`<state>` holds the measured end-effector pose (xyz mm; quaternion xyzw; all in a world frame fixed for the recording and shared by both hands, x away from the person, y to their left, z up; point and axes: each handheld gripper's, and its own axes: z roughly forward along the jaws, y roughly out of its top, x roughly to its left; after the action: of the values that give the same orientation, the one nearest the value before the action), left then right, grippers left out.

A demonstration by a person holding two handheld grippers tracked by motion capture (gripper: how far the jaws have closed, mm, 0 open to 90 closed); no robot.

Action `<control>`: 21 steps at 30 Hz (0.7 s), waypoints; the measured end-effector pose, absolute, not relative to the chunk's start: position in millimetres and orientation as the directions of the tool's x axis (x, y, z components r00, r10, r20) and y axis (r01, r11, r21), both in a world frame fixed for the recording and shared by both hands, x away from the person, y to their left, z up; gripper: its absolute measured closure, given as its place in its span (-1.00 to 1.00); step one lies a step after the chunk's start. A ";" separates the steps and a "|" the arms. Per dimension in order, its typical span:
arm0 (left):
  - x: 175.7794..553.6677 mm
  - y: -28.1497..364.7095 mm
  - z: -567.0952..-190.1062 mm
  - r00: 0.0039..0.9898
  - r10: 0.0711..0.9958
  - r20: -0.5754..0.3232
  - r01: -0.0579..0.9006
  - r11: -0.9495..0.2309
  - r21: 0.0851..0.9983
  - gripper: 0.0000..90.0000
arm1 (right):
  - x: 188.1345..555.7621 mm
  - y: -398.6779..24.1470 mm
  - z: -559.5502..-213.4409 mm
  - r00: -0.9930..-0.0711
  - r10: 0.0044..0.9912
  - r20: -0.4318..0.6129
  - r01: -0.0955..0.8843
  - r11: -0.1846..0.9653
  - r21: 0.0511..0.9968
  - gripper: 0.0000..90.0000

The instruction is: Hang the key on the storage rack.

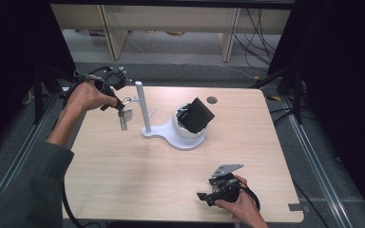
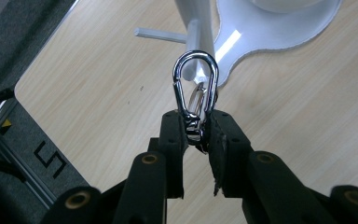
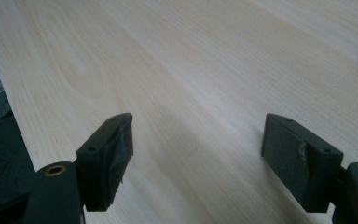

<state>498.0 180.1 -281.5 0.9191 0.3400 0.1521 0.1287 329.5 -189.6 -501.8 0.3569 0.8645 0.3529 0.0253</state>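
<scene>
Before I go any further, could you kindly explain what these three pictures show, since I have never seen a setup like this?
There is no robot here: a person sits at a wooden table and holds a hand-operated two-jaw gripper in each hand. The high view looks down from above the person's side. The other two pictures come from small cameras that ride on the grippers and look along their black jaws.

The left gripper is raised at the far left of the table and is shut on a shiny metal carabiner clip; something small and silvery hangs below it in the high view. Beside it stands a white stand with an upright post and a round base that carries a black box-like object.

The right gripper rests near the table's front edge, jaws open, with nothing between them.
</scene>
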 end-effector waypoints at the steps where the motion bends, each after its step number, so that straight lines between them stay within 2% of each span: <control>1: 498.6 179.8 -282.7 0.717 0.672 0.188 0.593 -0.729 0.342 0.67 | 329.7 -190.2 -500.8 -0.746 0.633 0.208 0.598 0.499 0.628 -0.42; 9: 505.1 174.9 -287.6 0.716 0.674 0.183 0.601 -0.728 0.331 0.67 | 329.2 -189.7 -499.3 -0.732 0.646 0.216 0.601 0.464 0.651 -0.42; 21: 510.9 168.3 -296.3 0.722 0.667 0.183 0.598 -0.735 0.321 0.67 | 327.0 -188.6 -497.1 -0.728 0.647 0.229 0.616 0.470 0.632 -0.42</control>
<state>510.9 168.3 -296.3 0.9200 0.3437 0.1446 0.1205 327.0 -188.6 -497.1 0.3683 0.8571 0.3595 0.0212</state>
